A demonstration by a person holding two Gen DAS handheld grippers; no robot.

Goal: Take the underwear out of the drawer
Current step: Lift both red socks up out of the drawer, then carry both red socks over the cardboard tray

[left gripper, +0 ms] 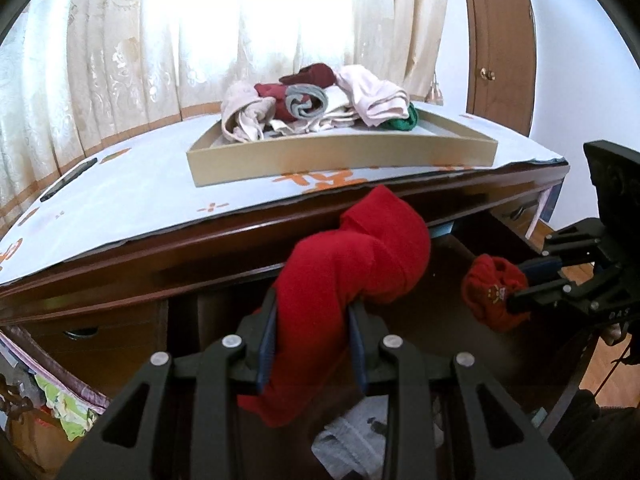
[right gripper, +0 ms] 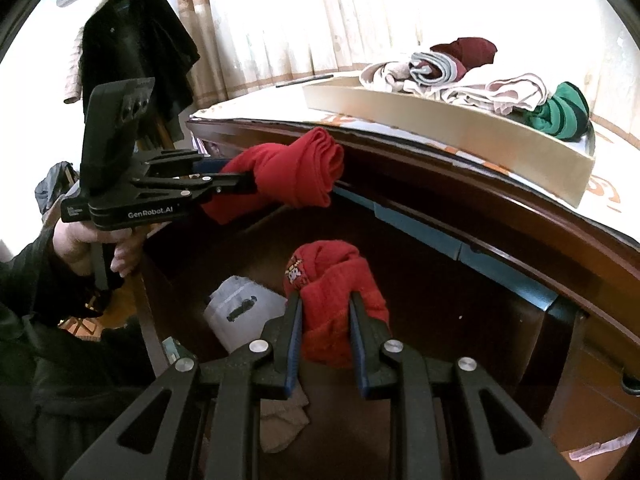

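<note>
- While both rolls hang over the open drawer (right gripper: 400, 280), the tray (left gripper: 344, 152) lies above and beyond them, at frame centre in the left view.
- The left gripper (left gripper: 312, 336) is clamped on the long red roll (left gripper: 352, 264), whose axis points toward the tray.
- The right gripper (right gripper: 326, 336) pinches the smaller red bundle (right gripper: 332, 276), lower.
- Drawer depth is dark; remaining items are unclear.

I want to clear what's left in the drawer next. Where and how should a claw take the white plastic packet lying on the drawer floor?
The white packet lies flat on the floor of the drawer, so its faces probably give no bite. Come down from above and pinch its raised near edge. The left claw, shut on red underwear, and the right claw, shut on a red bundle, must unload first.
</note>
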